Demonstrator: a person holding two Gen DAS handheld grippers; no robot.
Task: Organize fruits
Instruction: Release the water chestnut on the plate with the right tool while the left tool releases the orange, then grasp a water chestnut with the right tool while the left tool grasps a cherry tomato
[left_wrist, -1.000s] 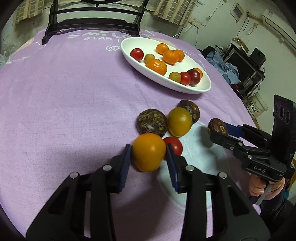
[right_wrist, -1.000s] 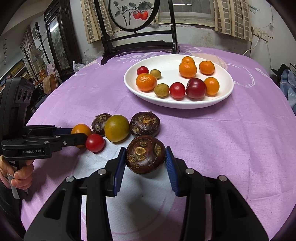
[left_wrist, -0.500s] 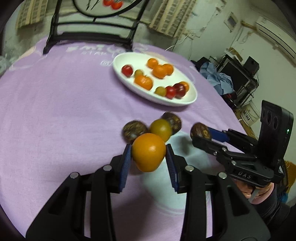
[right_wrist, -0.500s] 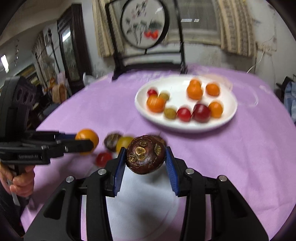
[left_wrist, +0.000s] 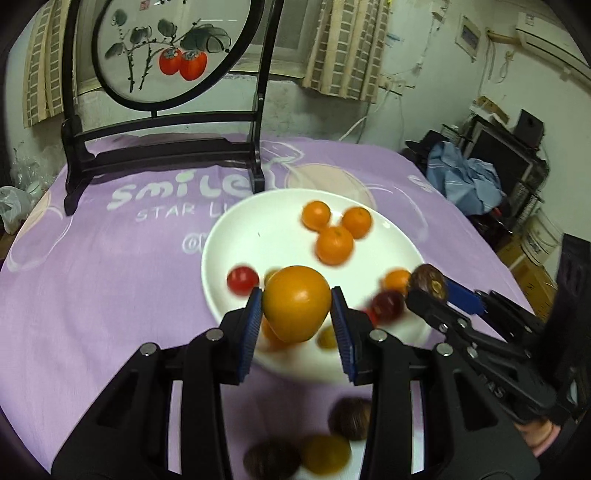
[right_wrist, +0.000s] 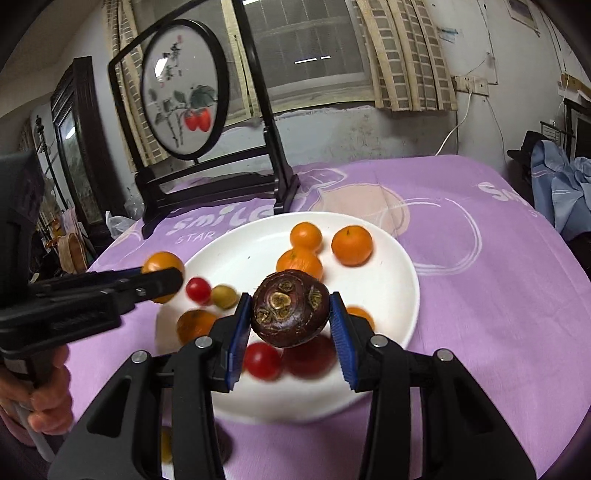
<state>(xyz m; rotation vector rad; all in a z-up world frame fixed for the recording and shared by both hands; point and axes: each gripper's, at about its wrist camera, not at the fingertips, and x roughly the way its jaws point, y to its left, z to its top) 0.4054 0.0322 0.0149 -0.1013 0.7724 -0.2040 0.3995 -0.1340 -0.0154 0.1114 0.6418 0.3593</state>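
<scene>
My left gripper (left_wrist: 297, 321) is shut on an orange fruit (left_wrist: 296, 302) and holds it in the air over the near edge of the white plate (left_wrist: 255, 236). My right gripper (right_wrist: 290, 328) is shut on a dark purple mangosteen (right_wrist: 290, 308), also raised above the plate (right_wrist: 399, 280). The plate carries several oranges, cherry tomatoes (right_wrist: 198, 290) and small green fruits. Each gripper shows in the other's view: the right gripper (left_wrist: 428, 291) at the right edge, the left gripper (right_wrist: 162, 277) at the left. Behind my left gripper, two mangosteens (left_wrist: 349, 419) and a yellow-green fruit (left_wrist: 325, 458) lie on the cloth.
A purple printed tablecloth (left_wrist: 110, 277) covers the round table. A black-framed painted screen (left_wrist: 166, 110) stands at the far edge behind the plate. Blue clothes and boxes (left_wrist: 465, 181) crowd the floor to the right. A person's hand (right_wrist: 48, 398) grips the left handle.
Both grippers rose and travelled forward from the loose fruit pile to above the plate, each keeping its fruit. The pile now lies behind and below them.
</scene>
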